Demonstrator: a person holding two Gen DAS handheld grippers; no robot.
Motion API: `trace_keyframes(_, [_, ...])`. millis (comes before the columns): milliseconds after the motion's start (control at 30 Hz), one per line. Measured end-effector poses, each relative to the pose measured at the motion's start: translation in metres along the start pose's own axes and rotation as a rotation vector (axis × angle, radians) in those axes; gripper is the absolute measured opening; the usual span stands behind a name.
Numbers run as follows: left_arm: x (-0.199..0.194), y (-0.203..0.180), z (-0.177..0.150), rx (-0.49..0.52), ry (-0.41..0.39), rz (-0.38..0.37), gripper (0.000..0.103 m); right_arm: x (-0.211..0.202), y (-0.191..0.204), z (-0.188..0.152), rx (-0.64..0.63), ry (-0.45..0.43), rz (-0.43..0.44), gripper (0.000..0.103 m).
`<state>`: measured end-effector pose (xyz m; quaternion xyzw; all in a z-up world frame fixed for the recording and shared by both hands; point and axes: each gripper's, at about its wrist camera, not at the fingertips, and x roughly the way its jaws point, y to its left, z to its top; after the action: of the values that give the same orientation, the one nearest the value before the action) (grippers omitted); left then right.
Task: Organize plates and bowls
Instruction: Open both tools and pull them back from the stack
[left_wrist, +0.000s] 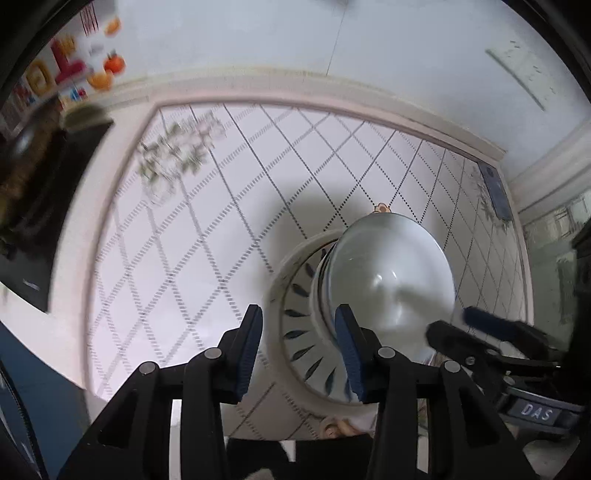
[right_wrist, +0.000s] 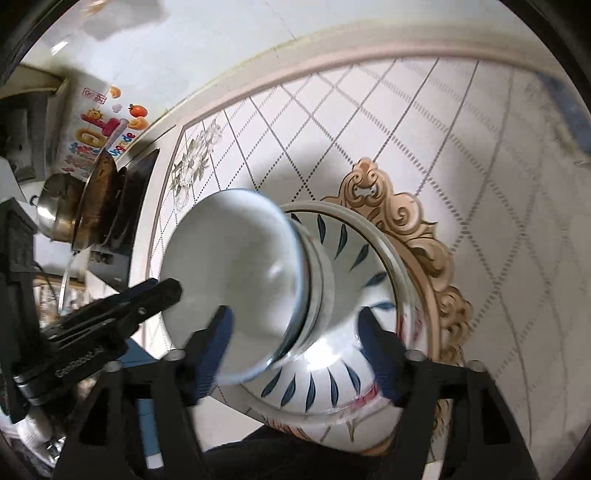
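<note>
My left tongs (left_wrist: 299, 350) and right tongs (right_wrist: 295, 354) both stood open, gripping nothing. The bowls (right_wrist: 236, 280) sat nested on the plates (right_wrist: 369, 266) on the worktop (left_wrist: 207, 229). I judged a stray knock could tip that stack.

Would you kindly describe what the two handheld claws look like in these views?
Both are matte black plastic with angular, triangular-cutout frames and round silver-grey pivot pins. Each left claw and right claw finger carries a ribbed blue pad. White lettering marks their bodies: "DAS" on the right, a partly legible "GenRobot" on the left.
</note>
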<state>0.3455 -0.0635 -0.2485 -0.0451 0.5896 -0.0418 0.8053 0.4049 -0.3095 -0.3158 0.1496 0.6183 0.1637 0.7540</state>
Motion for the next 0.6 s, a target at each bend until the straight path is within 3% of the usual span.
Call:
trace_keyframes(233, [-0.060,0.013,-0.031,0.074,-0.128,0.020,0.046,-0.063,0.039,-0.054,0.008,-0.159,-0.131,0.095])
trace_keyframes(267, [-0.067,0.015,-0.035,0.083,-0.141,0.023,0.052,-0.072,0.044,-0.063,0.013,-0.183,-0.142,0.095])
trace_keyframes(300, [-0.076,0.016,-0.041,0.091,-0.159,0.025,0.069,-0.080,0.048,-0.071,0.019,-0.203,-0.154,0.096])
trace_keyframes(367, [-0.090,0.018,-0.049,0.106,-0.189,0.020,0.083,-0.096,0.057,-0.086,0.028,-0.238,-0.173,0.097])
trace_keyframes(600, [-0.140,0.016,-0.084,0.133,-0.319,0.057,0.100,-0.148,0.087,-0.135,0.025,-0.359,-0.235,0.100])
